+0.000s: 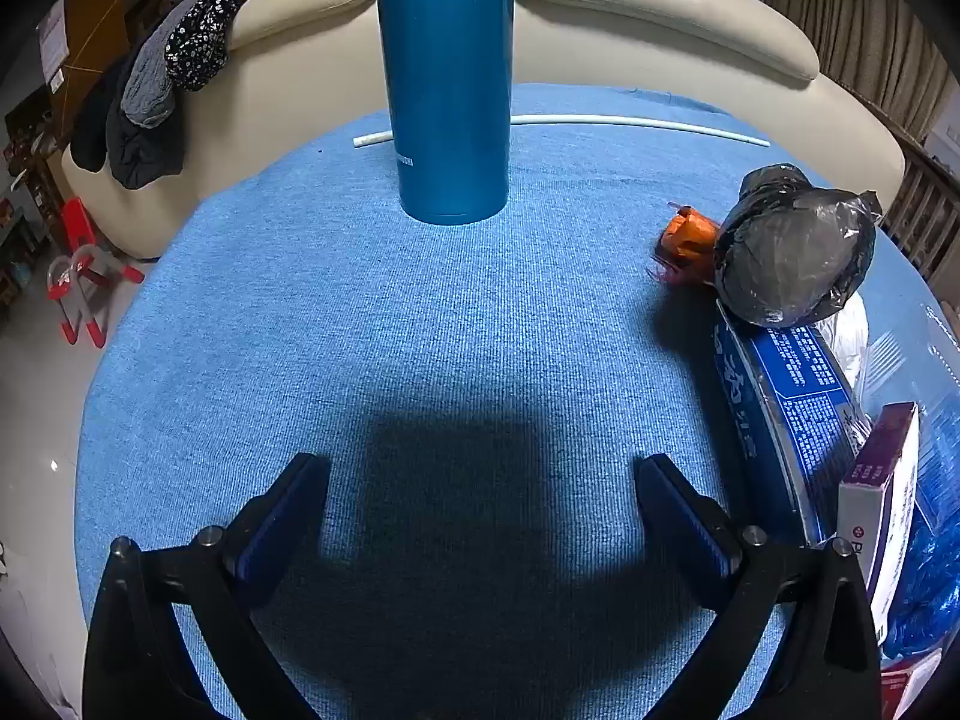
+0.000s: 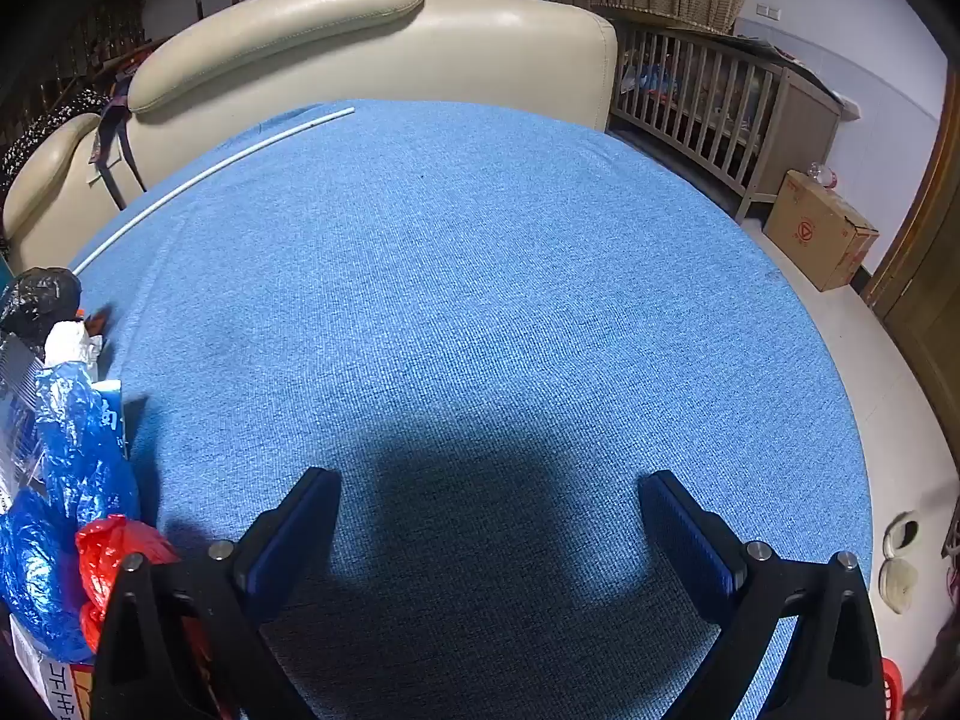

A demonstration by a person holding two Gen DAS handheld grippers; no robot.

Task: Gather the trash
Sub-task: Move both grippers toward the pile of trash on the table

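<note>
Left hand-held gripper [image 1: 480, 480]: jaws wide, empty, above bare blue bench [image 1: 420, 330].
Right hand-held gripper [image 2: 489, 498]: wide, empty.
Trash: black bag bundle [image 1: 792, 246], orange wrapper [image 1: 687, 237] between grippers.
Advice: start with the wrapper, pinching its bulk.

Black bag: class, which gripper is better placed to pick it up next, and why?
Probably the left gripper. Its view shows the whole black bag ahead to the right. The right gripper sees only part of the bag, at its view's far left edge. Both have open, empty jaws.
</note>
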